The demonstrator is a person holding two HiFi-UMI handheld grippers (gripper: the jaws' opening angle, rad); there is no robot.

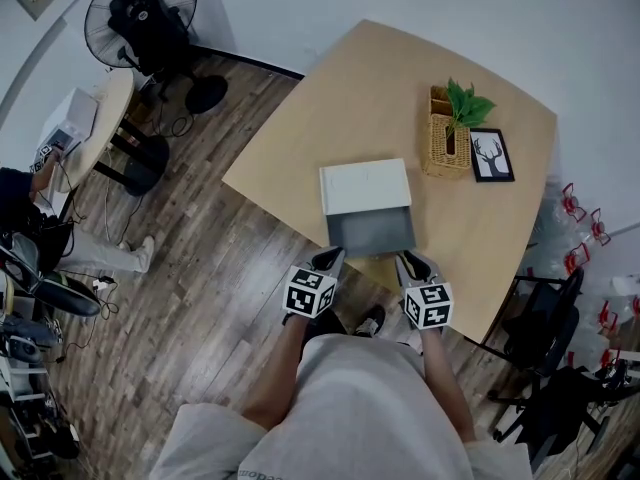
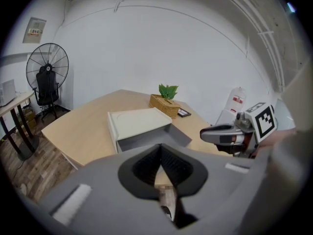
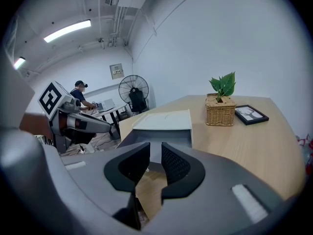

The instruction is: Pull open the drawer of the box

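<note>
Head view showed the box mid-frame on the counter, with its grey drawer out toward the person and the pull seemingly done. Just below it, the left tool was pinched shut and empty. The right tool was slightly parted, gripping nothing.
</note>
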